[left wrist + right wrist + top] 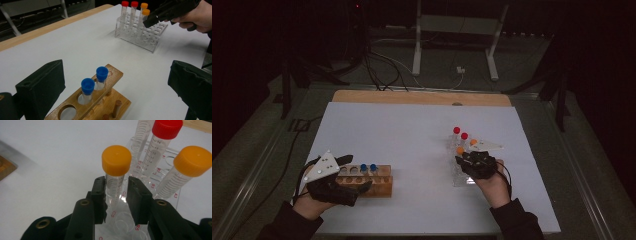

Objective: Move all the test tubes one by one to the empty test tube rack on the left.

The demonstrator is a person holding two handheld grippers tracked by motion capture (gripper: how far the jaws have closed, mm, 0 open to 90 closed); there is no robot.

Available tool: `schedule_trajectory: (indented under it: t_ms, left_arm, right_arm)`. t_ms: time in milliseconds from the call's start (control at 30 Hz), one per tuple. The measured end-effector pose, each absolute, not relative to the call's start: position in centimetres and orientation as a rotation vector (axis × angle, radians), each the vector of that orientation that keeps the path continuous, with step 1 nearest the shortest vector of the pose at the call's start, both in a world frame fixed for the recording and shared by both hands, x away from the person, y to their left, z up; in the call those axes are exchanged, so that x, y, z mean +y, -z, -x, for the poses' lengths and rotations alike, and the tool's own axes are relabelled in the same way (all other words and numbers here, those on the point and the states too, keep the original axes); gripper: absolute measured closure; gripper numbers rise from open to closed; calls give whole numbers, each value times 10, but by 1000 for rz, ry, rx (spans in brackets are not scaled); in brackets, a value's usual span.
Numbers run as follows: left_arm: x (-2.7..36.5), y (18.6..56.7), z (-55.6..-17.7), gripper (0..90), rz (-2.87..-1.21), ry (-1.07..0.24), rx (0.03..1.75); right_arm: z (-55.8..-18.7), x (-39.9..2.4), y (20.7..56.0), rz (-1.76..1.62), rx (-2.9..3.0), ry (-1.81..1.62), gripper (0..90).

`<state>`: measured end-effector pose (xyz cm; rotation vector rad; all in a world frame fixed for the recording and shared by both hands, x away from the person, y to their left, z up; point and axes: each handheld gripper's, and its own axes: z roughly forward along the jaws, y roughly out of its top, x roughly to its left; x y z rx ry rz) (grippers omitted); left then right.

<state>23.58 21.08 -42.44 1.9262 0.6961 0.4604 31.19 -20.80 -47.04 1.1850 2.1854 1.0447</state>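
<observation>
The white worktop [412,130] carries a clear plastic tube rack [150,40] at the right and a wooden tube rack [367,182] at the near left. The right gripper [116,192] has its jaws closed about the orange-capped clear tube [115,170] standing in the clear rack, seemingly pinching it just under the cap; the left gripper [115,87] stands spread around the wooden rack. A tilted lift could, I judge, jam the tube in its hole and drag the light rack up or knock the second orange-capped tube [185,170]. The right gripper view shows the jaw contact; the left gripper view shows two blue-capped tubes [95,82] and empty wooden holes.
</observation>
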Motion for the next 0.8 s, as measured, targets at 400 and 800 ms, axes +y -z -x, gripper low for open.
schedule_trajectory:
  t_ms: [400, 800]
  left_arm:
    - [211, 424, -237, 18, -1931, -448, 700]
    - [209, 420, -234, 18, -1927, -445, 687]
  right_arm:
    - [-308, -205, 461, -1138, 2162, -1054, 752]
    - [-282, -211, 423, -1027, 2082, -1135, 752]
